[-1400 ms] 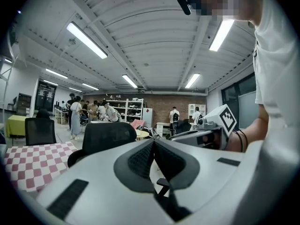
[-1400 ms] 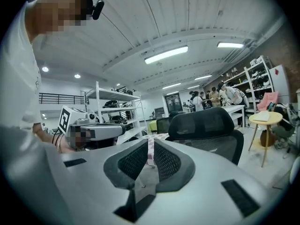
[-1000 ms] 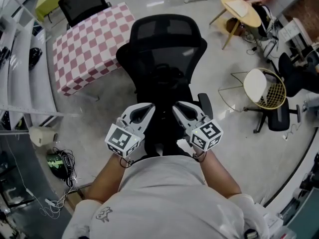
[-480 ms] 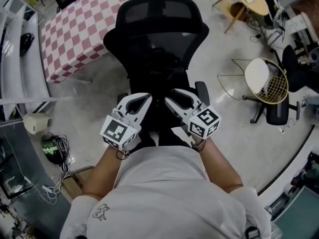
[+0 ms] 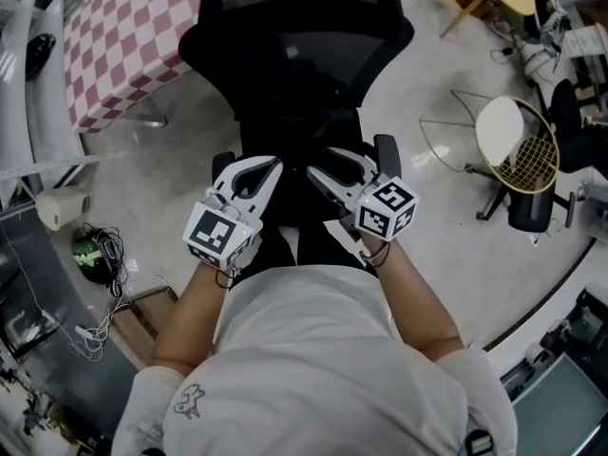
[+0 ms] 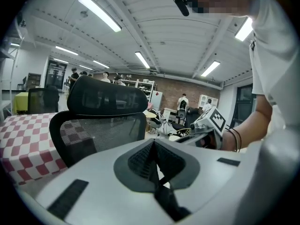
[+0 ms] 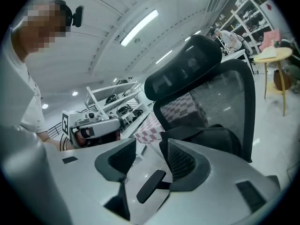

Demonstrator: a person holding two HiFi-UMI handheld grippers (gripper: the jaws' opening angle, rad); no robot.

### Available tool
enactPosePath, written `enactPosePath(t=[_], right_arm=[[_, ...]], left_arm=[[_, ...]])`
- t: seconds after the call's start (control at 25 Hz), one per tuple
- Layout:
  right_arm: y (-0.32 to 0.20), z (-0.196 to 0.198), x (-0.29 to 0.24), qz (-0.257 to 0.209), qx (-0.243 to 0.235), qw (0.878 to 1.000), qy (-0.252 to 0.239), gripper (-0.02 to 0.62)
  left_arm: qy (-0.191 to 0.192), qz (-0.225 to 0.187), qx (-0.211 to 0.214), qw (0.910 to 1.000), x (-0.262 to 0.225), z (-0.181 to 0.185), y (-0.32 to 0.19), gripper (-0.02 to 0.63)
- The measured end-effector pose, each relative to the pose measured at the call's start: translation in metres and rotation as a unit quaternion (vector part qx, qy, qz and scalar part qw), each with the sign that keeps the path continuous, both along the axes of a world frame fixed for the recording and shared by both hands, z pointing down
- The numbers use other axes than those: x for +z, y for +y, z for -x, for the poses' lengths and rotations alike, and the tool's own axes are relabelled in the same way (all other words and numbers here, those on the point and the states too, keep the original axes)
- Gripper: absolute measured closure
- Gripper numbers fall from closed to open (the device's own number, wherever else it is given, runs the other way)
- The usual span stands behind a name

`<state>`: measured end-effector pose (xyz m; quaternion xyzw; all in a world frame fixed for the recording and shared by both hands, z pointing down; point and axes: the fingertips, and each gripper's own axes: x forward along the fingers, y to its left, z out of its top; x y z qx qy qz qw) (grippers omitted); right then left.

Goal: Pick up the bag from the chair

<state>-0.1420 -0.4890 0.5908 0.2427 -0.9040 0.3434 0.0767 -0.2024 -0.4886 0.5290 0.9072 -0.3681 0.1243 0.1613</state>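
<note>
Looking down in the head view, the person holds both grippers side by side just over the near edge of a black mesh office chair (image 5: 294, 55). The left gripper (image 5: 261, 171) and right gripper (image 5: 328, 164) each carry a marker cube (image 5: 221, 236) printed with black-and-white squares, a pattern and not words. A small drawing on the white shirt (image 5: 193, 399) is too small to read. Black seat, black load: the bag can't be picked out from up here. A red-and-white checked cloth (image 5: 123, 46) is cut off at the top left.

Over to the left gripper view: the left gripper (image 6: 153, 146) has its jaws pressed together with nothing between them. Its grey body hides the seat, and only the chair's (image 6: 101, 125) backrest and headrest rise behind it.

Now the right gripper view: the right gripper (image 7: 147, 158) has its jaws parted by a modest gap and grips nothing; a dark armrest (image 7: 150, 186) shows through that gap. The black bag (image 7: 211, 137) sits on the chair seat against the mesh back, beyond the jaws and apart from them.
</note>
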Motion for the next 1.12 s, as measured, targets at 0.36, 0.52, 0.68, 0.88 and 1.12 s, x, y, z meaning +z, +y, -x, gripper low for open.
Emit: enactPosePath(t=[0.36,0.52,0.68,0.88,1.12], right_arm=[[-0.016,0.011,0.04,0.035,-0.013,0.999,-0.018,0.396],[-0.03,0.016,0.044,0.058,-0.007,0.997,-0.054,0.394],[-0.047,0.021,0.042,0.098,0.008,0.988,-0.115,0.394],[-0.061,0.029,0.04,0.109,0.011,0.984,-0.14,0.394],[-0.075,0.042,0.036,0.112,0.008,0.979,-0.171,0.394]], left_arm=[[-0.005,0.011,-0.013,0.9998,0.025,0.003,-0.017,0.594],[-0.006,0.02,-0.02,0.9996,0.034,0.004,-0.025,0.594],[-0.004,0.022,-0.03,0.9993,0.039,0.007,-0.029,0.594],[-0.005,0.026,-0.039,0.9989,0.044,0.013,-0.032,0.594],[-0.005,0.031,-0.044,0.9985,0.05,0.018,-0.035,0.594]])
